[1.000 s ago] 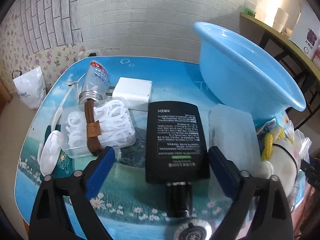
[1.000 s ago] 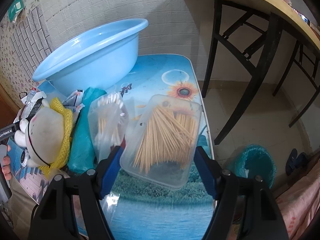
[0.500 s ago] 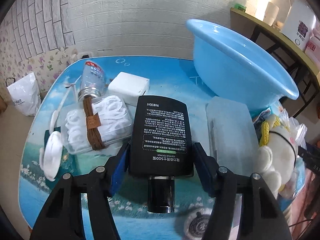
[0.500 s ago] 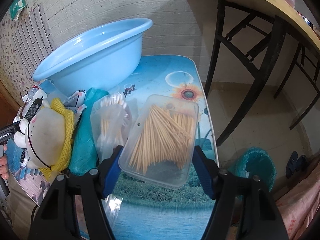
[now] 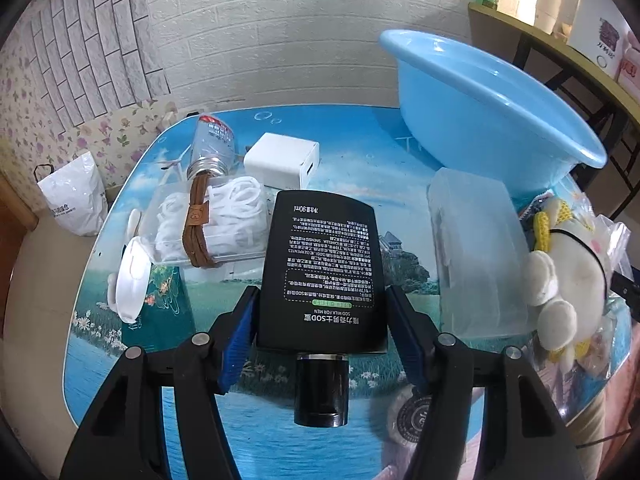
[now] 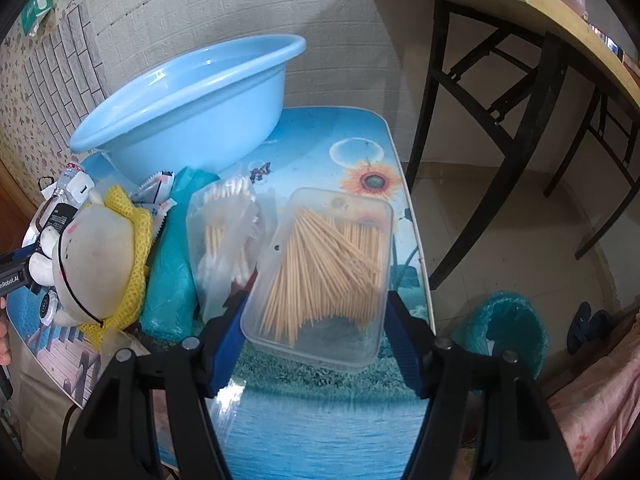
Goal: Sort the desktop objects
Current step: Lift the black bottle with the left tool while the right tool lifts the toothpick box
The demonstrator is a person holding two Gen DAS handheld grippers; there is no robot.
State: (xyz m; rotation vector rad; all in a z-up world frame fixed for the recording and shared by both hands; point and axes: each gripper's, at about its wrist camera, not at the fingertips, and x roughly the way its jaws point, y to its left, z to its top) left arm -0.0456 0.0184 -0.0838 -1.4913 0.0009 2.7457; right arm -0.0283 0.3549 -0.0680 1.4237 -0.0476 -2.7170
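While the blue basin (image 6: 188, 108) sits at the back of the table (image 5: 352, 152), the right gripper (image 6: 316, 316), its jaws having just been closing, pinches the clear toothpick box (image 6: 320, 272), and the left gripper (image 5: 320, 320) clamps the black lotion bottle (image 5: 324, 276) near the table's front.

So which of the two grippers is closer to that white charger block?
Left. The left gripper grips the black bottle just in front of the charger. The right gripper, closing on the toothpick box, is across the table past the plush toy.
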